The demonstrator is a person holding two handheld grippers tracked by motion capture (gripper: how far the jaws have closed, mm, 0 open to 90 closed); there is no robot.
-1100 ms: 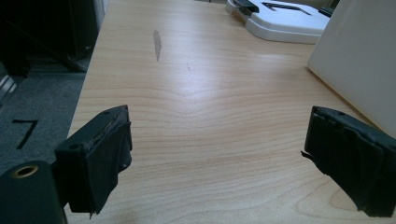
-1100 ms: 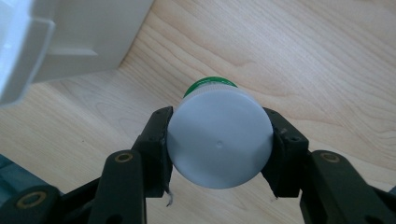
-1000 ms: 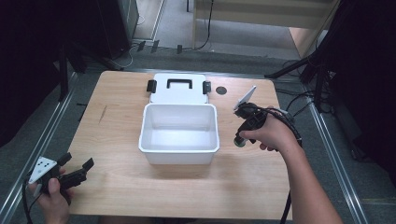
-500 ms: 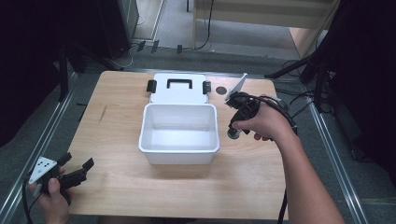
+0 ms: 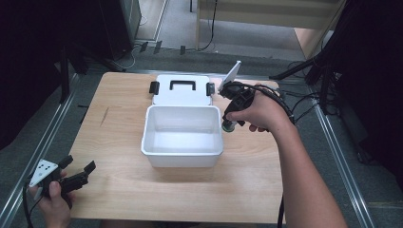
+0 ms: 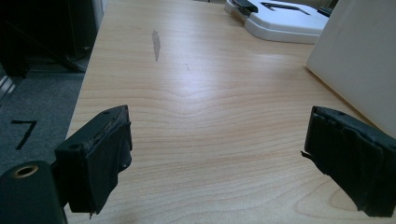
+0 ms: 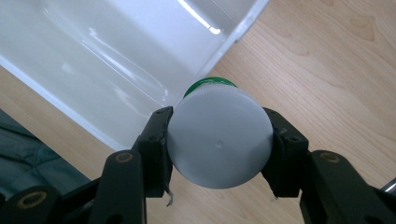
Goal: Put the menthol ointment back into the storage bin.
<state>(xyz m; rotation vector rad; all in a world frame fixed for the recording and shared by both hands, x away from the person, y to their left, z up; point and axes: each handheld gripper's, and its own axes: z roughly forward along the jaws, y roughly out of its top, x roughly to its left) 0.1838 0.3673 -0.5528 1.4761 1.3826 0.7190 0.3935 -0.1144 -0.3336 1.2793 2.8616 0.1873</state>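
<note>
My right gripper is shut on a white bottle with a green cap, seen from its round base, with the cap end pointing down. In the high view that right gripper hangs over the right rim of the open white box, the bottle's green cap showing below the hand. The box's lid lies flat behind it. At the table's near left corner my left gripper rests open. In its own view the left gripper has bare wood between its pads, with the box wall at right.
The wooden table has a dark streak left of the box. Metal rails run along both sides of the table. Cables trail from the right gripper off the table's right edge. A wooden bench stands on the floor behind.
The right hand has lifted the bottle and carried it left and farther back, from beside the box to its right rim. The left gripper has stayed put.
</note>
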